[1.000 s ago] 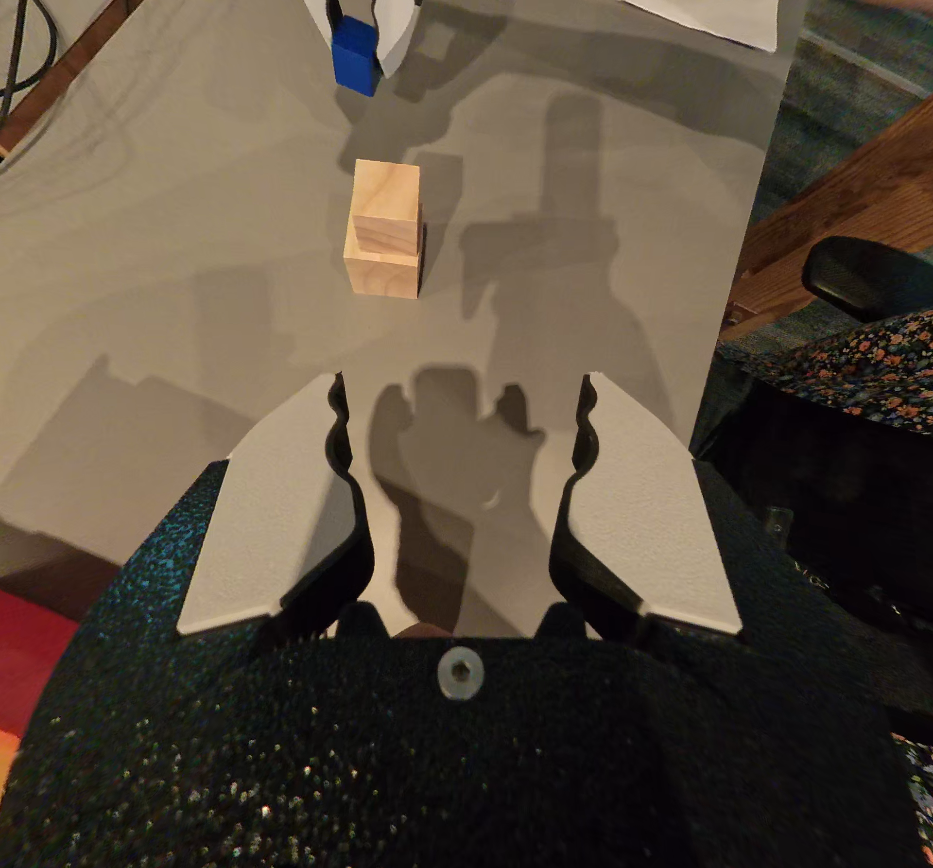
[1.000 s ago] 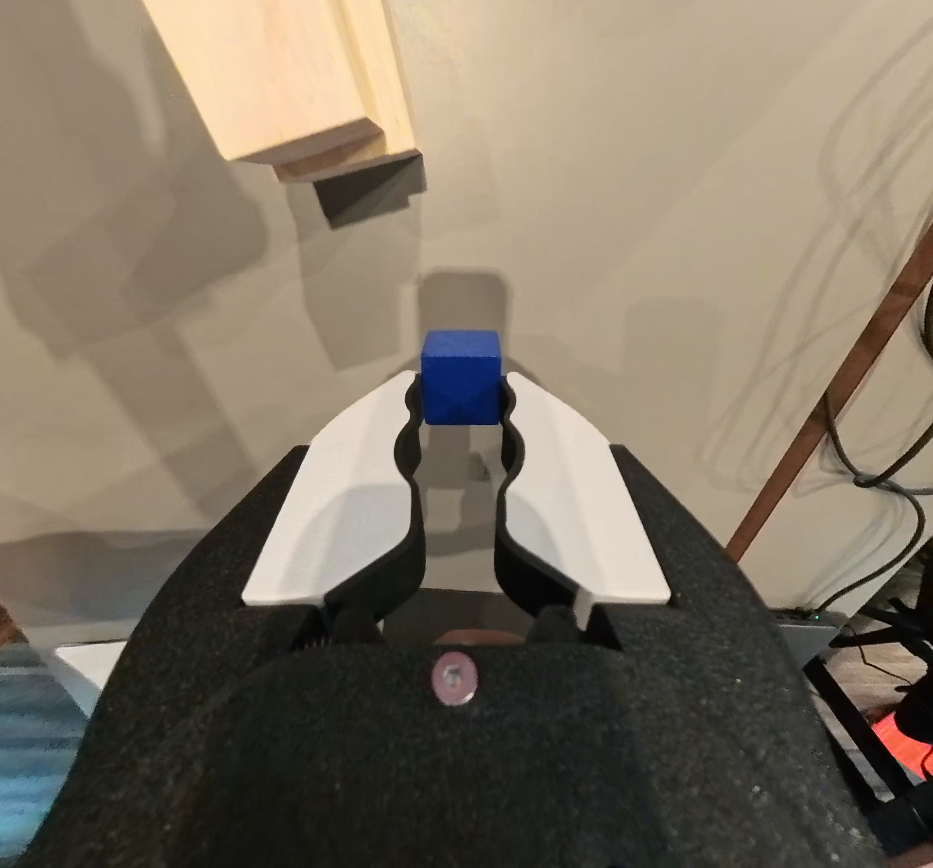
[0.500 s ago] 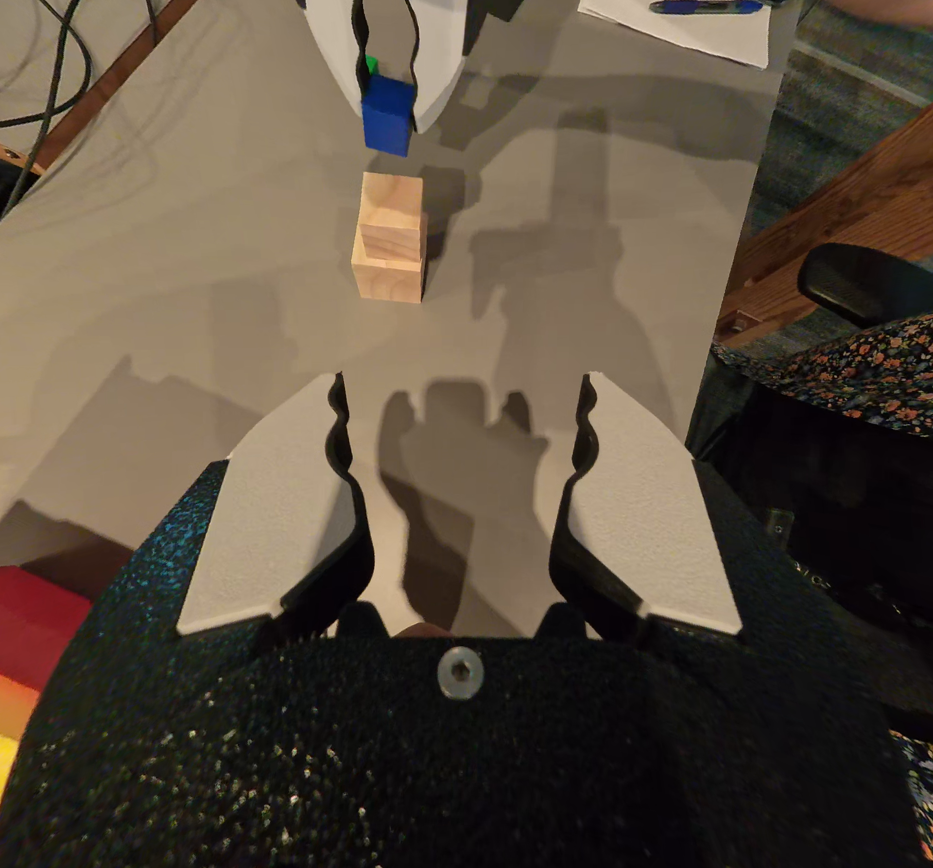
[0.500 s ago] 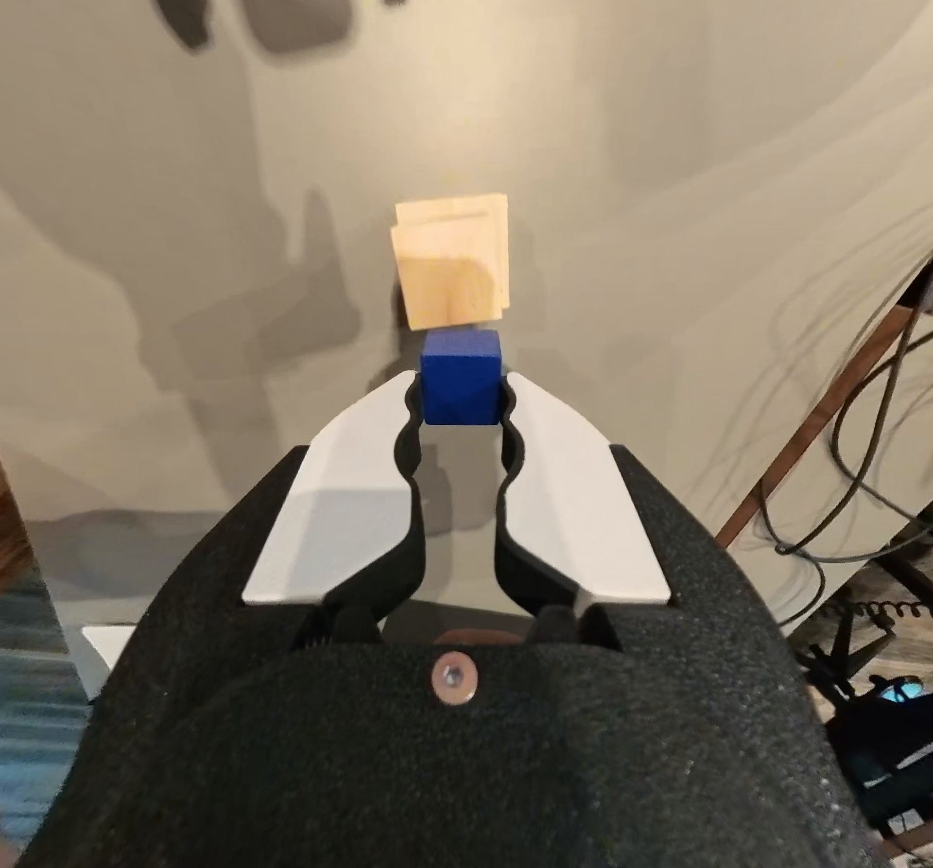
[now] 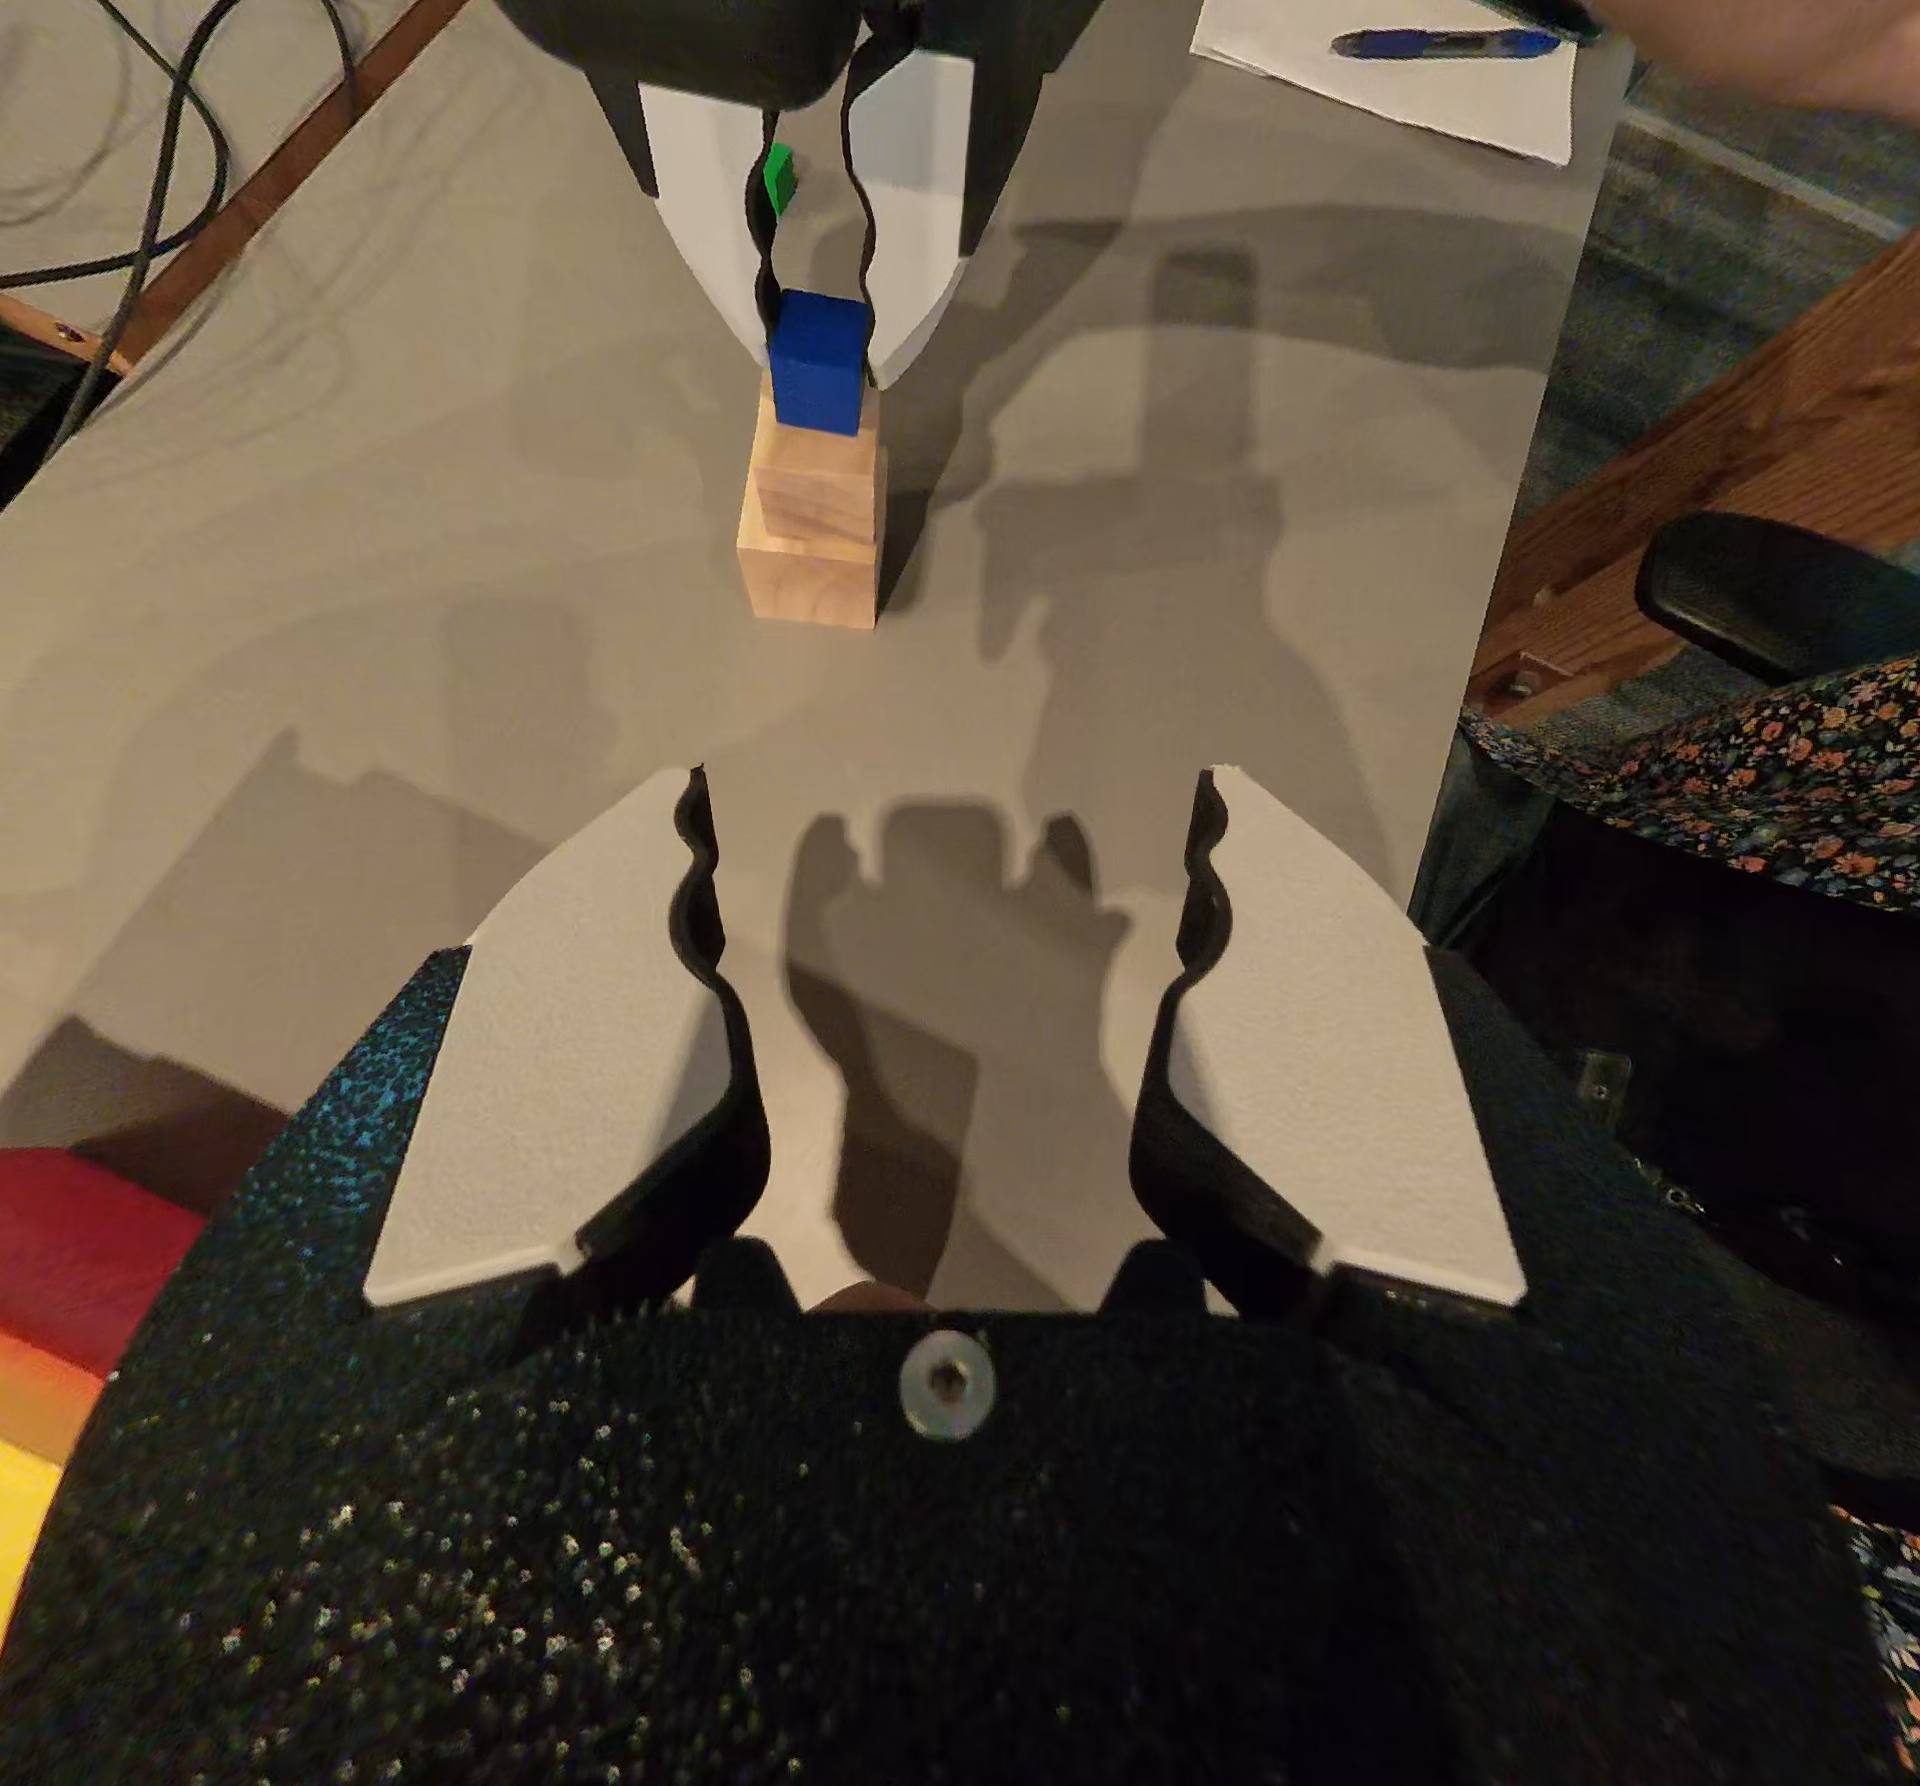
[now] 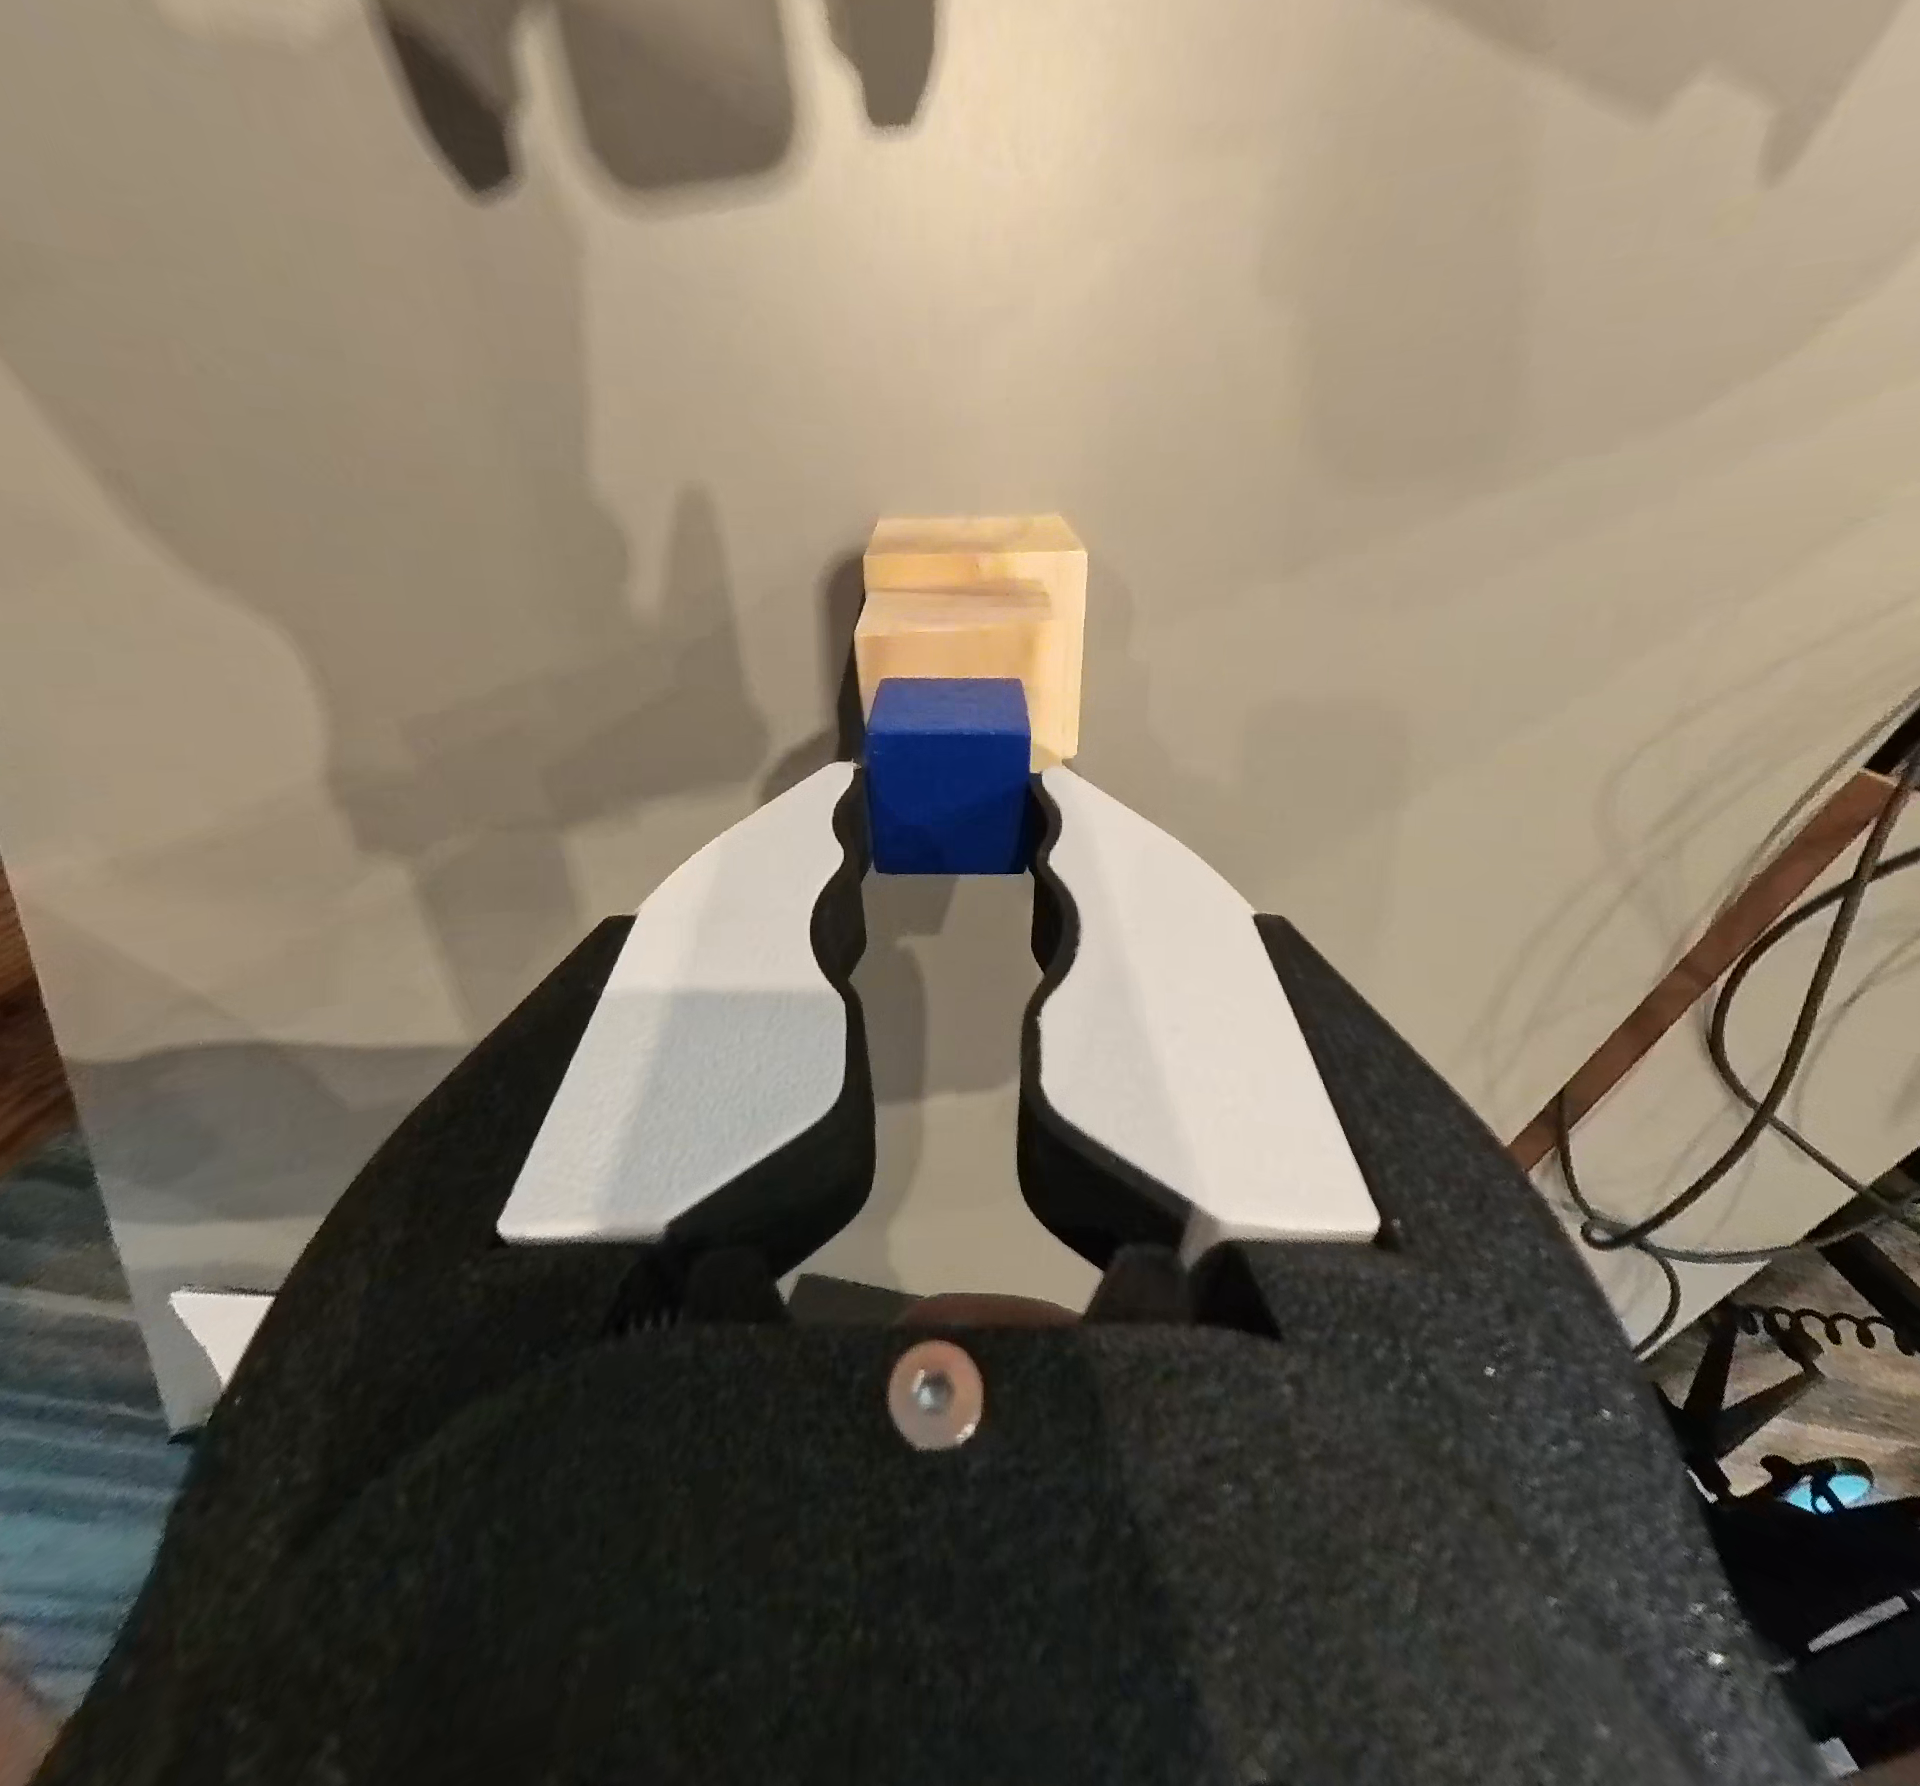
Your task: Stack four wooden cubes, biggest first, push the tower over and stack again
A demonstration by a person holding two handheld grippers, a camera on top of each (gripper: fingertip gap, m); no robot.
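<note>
Two plain wooden blocks (image 5: pixel 814 531) stand stacked on the grey table (image 5: pixel 416 593), the upper one slightly offset. My right gripper (image 6: pixel 948 780) is shut on a small blue cube (image 6: pixel 950 776) and holds it right over the top of the wooden stack (image 6: pixel 977 614). The left wrist view shows that gripper (image 5: pixel 818 334) with the blue cube (image 5: pixel 819 363) at or just above the upper block; I cannot tell if they touch. My left gripper (image 5: pixel 951 780) is open and empty, low over the table, well short of the stack.
A small green cube (image 5: pixel 778 178) lies on the table behind the right gripper. A white sheet (image 5: pixel 1392 22) with a blue pen (image 5: pixel 1444 43) lies at the far right corner. Cables (image 5: pixel 156 126) run off the left edge. A dark chair (image 5: pixel 1766 593) stands to the right. The grippers' ends are close to 20 centimetres from one another.
My right gripper has carried the blue cube toward the wooden stack and now holds it over the top block. My left gripper has stayed open and nearly still.
</note>
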